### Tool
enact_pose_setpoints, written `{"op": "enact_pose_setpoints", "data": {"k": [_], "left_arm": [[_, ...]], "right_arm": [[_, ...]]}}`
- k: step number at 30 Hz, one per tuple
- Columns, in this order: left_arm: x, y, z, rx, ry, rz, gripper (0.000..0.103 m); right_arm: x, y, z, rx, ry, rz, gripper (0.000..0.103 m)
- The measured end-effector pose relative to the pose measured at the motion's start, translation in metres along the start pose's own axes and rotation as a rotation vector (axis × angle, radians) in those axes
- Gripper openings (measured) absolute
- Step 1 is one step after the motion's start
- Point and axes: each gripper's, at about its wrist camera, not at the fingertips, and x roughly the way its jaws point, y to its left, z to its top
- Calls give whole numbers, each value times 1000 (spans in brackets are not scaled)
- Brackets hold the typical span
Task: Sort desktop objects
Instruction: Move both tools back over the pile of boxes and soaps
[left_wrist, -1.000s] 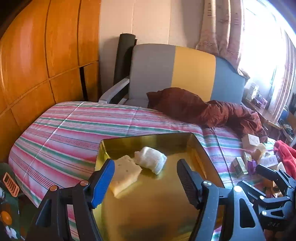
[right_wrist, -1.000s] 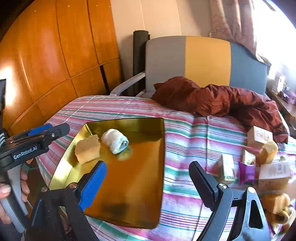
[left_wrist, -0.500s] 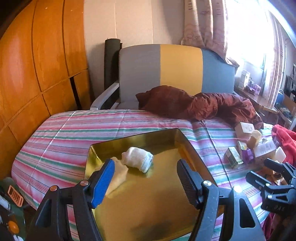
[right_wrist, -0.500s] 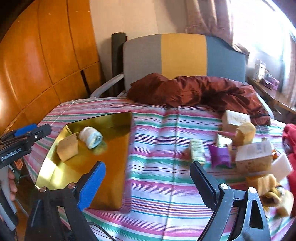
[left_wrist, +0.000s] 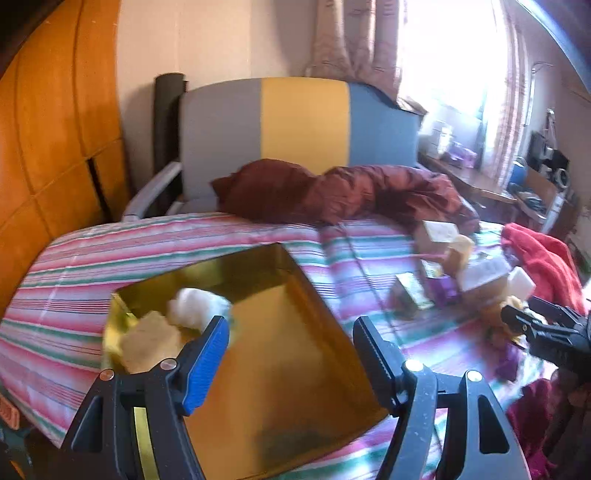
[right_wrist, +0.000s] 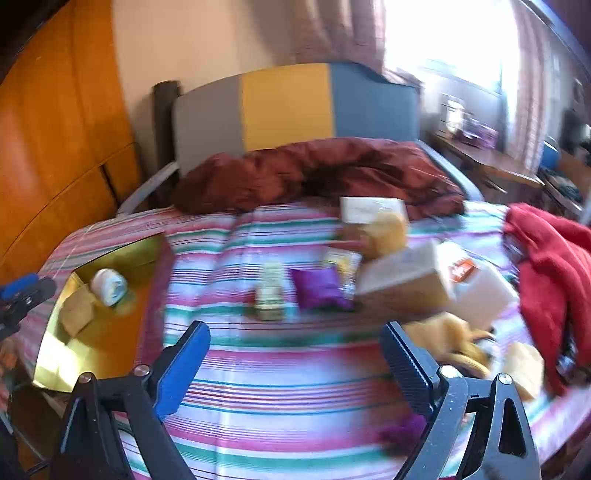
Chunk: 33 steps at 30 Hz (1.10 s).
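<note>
A gold tray (left_wrist: 295, 362) (right_wrist: 110, 332) lies on the striped bedspread and holds a white roll (left_wrist: 195, 306) (right_wrist: 109, 286) and a tan sponge block (left_wrist: 147, 339) (right_wrist: 75, 314). My left gripper (left_wrist: 290, 339) hangs open over the tray with nothing between its fingers. My right gripper (right_wrist: 295, 354) is open above bare bedspread, right of the tray. Ahead of it lie a small green-and-cream box (right_wrist: 270, 297), a purple pouch (right_wrist: 317, 288), a large cardboard box (right_wrist: 406, 280), a cream box (right_wrist: 369, 210) and a yellow soft toy (right_wrist: 454, 339). The same pile (left_wrist: 450, 280) shows in the left wrist view.
A dark red quilt (right_wrist: 317, 173) is bunched at the bed's head against a grey, yellow and blue headboard (left_wrist: 303, 122). Red cloth (right_wrist: 550, 251) lies on the bed's right side. Wooden panels (left_wrist: 55, 147) stand at the left. A cluttered desk (right_wrist: 491, 162) is under the window.
Both grippers have swung to the right. The right one has left the tray and now faces the pile of boxes. The tray has slid leftward in both views. Both stay open.
</note>
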Motion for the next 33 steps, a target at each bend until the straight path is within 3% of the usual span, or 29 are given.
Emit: {"op": "enact_pose_setpoints", "data": {"k": [10, 16, 21, 27, 33], "left_arm": [[25, -32, -5, 45, 84, -90, 71], [41, -47, -4, 65, 129, -130, 71], [50, -60, -1, 91, 151, -192, 71], [75, -80, 6, 109, 208, -268, 71], [106, -101, 16, 131, 257, -300, 71]], "right_arm": [[-15, -85, -9, 162, -1, -143, 95], [-9, -103, 0, 180, 2, -139, 95], [15, -91, 26, -43, 11, -123, 95], [61, -72, 57, -473, 158, -106, 97], [107, -64, 66, -702, 274, -125, 100]]}}
